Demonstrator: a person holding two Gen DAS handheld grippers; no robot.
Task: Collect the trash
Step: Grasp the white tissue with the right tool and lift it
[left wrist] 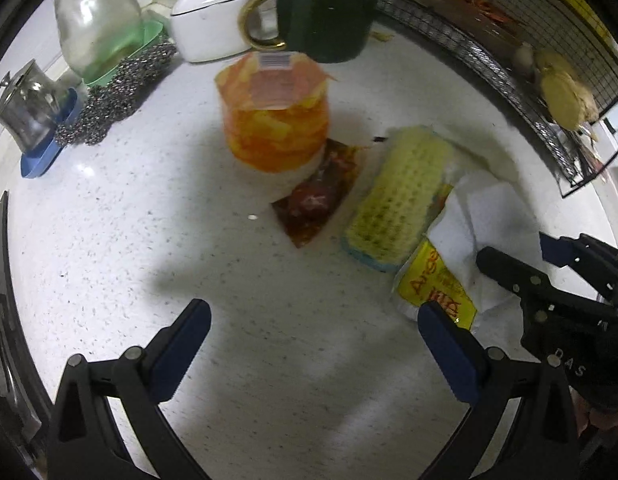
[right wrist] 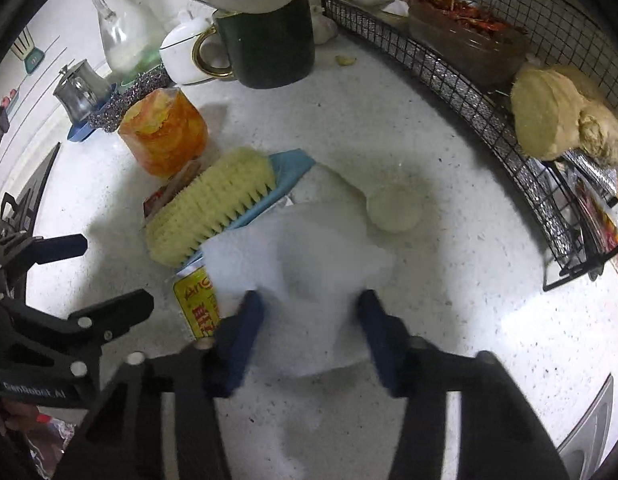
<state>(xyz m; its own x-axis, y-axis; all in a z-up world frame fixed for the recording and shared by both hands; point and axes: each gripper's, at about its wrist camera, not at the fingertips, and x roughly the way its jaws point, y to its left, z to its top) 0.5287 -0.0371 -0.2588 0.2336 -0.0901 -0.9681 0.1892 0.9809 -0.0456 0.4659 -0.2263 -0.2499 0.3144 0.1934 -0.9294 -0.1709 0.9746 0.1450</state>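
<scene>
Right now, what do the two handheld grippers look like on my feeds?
Both are black plastic, with angled linkage arms, silver round rivets and dark blue finger pads. The left gripper bears white "GenRobot.AI" lettering, readable in the right wrist view. The right gripper shows partial white letters on its body. No cables or sleeves are visible.

- Two grippers: the left gripper (left wrist: 315,346) at 6 o'clock, the right gripper (right wrist: 311,320) also at 6
- One white tissue (right wrist: 309,256)
- One yellow-bristled brush (left wrist: 397,196), at 3 o'clock
- Two sachets: a yellow packet (left wrist: 433,284) and a dark red sachet (left wrist: 321,196)
- One orange cup (left wrist: 275,116), at 12 o'clock
- One green mug (left wrist: 329,20)
- One wire basket (right wrist: 461,92)
</scene>
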